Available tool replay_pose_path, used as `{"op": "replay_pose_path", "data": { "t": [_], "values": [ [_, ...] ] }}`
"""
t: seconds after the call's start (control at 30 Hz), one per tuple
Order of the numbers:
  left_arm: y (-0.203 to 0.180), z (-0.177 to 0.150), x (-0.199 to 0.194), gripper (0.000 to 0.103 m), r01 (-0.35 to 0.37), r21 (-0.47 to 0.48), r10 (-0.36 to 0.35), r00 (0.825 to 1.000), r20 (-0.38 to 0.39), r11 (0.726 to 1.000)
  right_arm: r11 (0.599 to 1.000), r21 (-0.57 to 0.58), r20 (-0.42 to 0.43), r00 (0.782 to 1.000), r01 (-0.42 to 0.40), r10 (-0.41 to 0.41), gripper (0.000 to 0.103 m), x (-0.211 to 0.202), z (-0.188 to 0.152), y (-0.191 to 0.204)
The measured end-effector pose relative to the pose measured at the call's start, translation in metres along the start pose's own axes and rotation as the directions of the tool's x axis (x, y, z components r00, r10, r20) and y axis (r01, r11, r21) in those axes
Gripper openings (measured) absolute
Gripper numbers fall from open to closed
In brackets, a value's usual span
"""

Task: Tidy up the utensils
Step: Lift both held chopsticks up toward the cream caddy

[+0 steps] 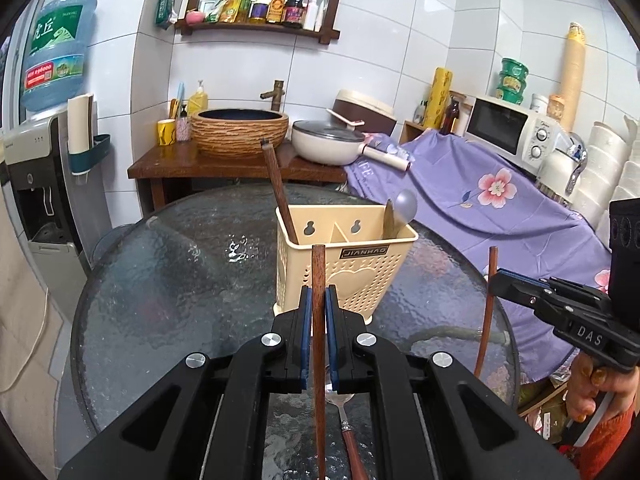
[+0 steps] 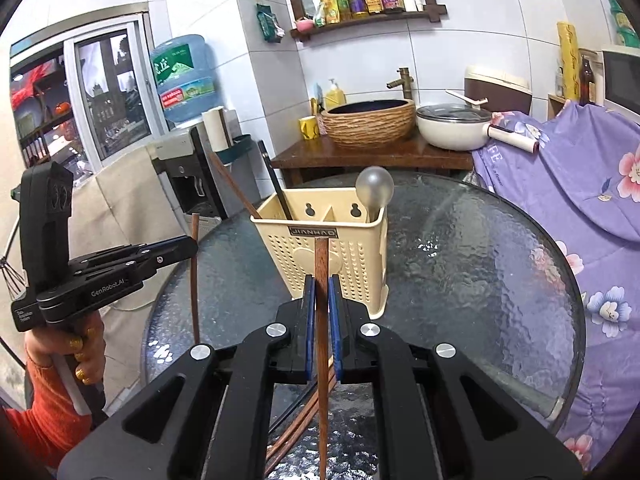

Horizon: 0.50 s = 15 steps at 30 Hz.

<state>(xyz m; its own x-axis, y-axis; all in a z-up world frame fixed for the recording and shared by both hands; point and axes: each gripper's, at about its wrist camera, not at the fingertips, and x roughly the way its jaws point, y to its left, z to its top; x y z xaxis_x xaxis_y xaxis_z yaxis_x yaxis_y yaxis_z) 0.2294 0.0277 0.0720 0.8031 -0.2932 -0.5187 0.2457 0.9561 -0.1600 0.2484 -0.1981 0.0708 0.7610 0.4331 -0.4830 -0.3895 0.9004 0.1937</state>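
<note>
A cream two-compartment utensil holder (image 1: 340,268) (image 2: 328,256) stands on the round glass table. Its left compartment holds a wooden chopstick (image 1: 278,196); its right holds a grey spoon (image 1: 402,210) (image 2: 374,192). My left gripper (image 1: 319,308) is shut on an upright wooden chopstick (image 1: 319,340), in front of the holder. My right gripper (image 2: 321,300) is shut on another upright wooden chopstick (image 2: 321,360), also seen at right in the left wrist view (image 1: 486,312). A spoon with a brown handle (image 1: 348,424) lies on the table under the left gripper. Loose chopsticks (image 2: 304,420) lie under the right gripper.
The glass table (image 1: 168,280) (image 2: 480,260) is bordered by a purple floral cloth (image 1: 500,208) at right and a water dispenser (image 1: 36,184) at left. Behind stands a wooden counter with a basin (image 1: 239,132) and a pan (image 1: 328,144).
</note>
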Motion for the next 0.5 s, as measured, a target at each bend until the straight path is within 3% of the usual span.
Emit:
{"op": "replay_pose_path", "data": {
  "t": [0.1,0.5],
  "values": [
    [0.003,0.004,-0.008,0.007,0.025,-0.013,-0.025,1.0,0.008,1.0,1.0,0.012,0.018,1.0,-0.004,0.004,0.007,-0.008,0.006,-0.005],
    [0.003,0.017,-0.017,0.007,0.002,0.003,-0.002,0.999,0.043,1.0,1.0,-0.026,0.013,1.0,0.01,-0.01,0.007,-0.004,0.018,0.004]
  ]
}}
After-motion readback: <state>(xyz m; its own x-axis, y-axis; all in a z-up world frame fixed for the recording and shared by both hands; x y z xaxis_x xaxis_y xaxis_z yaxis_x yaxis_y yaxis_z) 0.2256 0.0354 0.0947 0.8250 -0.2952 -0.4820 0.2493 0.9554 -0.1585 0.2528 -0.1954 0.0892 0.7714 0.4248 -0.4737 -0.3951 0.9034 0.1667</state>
